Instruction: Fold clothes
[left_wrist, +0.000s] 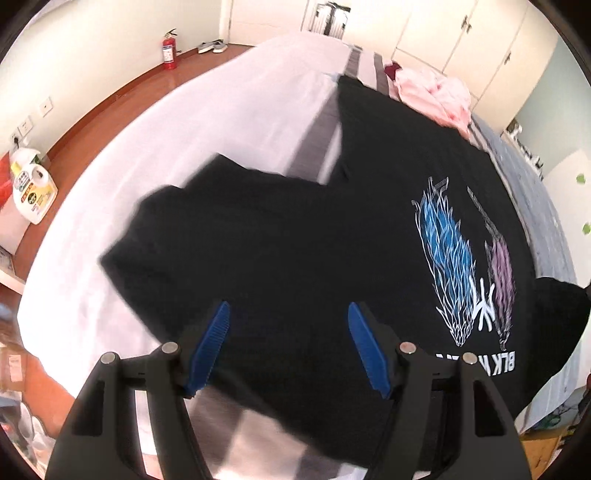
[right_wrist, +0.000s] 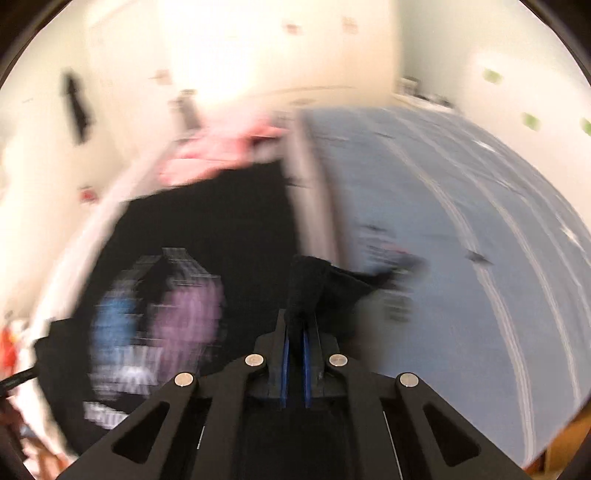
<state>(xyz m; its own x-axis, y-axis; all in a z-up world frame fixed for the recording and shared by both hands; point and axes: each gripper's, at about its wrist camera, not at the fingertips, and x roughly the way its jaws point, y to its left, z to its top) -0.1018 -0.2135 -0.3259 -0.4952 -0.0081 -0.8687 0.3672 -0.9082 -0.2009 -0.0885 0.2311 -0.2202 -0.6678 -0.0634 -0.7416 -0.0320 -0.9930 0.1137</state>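
Right tongs (right_wrist: 294, 332) pinch black T-shirt (right_wrist: 207, 221); left tongs (left_wrist: 288, 325) gape.

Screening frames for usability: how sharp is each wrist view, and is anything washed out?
Left wrist view: mostly sharp, the black printed T-shirt shows clear graphics; only its near sleeve edge and the striped bed sheet smear slightly. Right wrist view: heavy motion blur throughout, print unreadable, far wall blown out; only the right gripper, shut on black cloth, stays crisp. Both show fisheye bending.

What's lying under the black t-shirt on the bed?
The black t-shirt lies across a white sheet and grey striped bedding. Whatever sits directly beneath its middle is covered.
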